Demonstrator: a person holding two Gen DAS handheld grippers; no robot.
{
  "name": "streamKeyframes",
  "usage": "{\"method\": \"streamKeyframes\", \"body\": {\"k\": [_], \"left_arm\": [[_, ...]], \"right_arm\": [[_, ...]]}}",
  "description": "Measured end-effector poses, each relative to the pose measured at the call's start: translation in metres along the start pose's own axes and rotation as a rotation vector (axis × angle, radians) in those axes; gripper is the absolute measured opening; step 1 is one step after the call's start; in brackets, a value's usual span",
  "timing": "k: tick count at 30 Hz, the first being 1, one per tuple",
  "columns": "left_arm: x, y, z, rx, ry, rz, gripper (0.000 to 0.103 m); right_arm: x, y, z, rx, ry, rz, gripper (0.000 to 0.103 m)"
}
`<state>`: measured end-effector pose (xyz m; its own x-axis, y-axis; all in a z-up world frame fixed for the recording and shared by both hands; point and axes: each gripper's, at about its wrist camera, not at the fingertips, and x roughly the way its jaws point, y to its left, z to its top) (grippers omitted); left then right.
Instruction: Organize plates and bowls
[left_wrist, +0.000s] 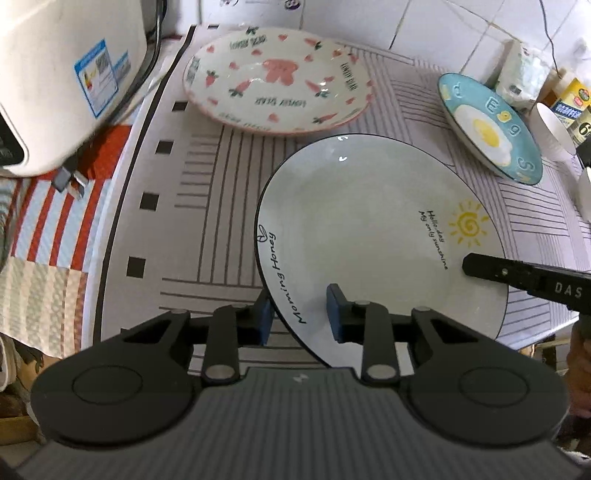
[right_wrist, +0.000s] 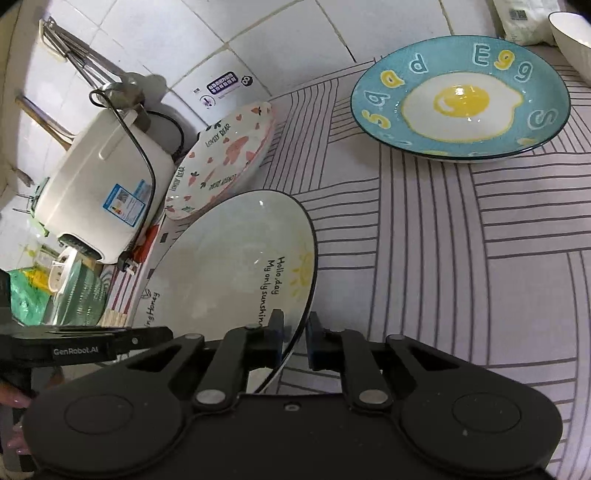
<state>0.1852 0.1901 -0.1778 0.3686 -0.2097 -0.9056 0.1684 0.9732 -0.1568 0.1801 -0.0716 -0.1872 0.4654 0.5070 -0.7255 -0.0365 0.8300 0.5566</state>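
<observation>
While we look down both grippers, this is what shows:
White plate (left_wrist: 369, 236): tilted off the striped cloth (left_wrist: 207, 206), gripped at two rim spots.
Left gripper (left_wrist: 301, 314): clamped on its near rim.
Right gripper (right_wrist: 295, 341): clamped on its opposite rim.
Pink plate (left_wrist: 277, 77): beyond, near the cooker (left_wrist: 55, 74).
Blue plate (right_wrist: 461, 99): apart, flat on the cloth.

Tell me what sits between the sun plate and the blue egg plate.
Nothing: in the right wrist view only bare striped tablecloth separates the sun plate from the blue egg plate.
</observation>
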Motion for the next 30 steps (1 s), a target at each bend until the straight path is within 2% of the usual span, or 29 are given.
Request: {"method": "streamKeyframes", "body": {"k": [15, 30], "left_arm": [[-0.024, -0.076, 0.037, 0.021, -0.048, -0.049, 0.028], [0.010, -0.164, 0.110, 0.007, -0.047, -0.090, 0.028]], "right_arm": [[-0.071, -0.031, 0.031, -0.024, -0.096, 0.004, 0.018], [-0.112, -0.108, 0.109, -0.032, -0.121, -0.029, 0.018]]}}
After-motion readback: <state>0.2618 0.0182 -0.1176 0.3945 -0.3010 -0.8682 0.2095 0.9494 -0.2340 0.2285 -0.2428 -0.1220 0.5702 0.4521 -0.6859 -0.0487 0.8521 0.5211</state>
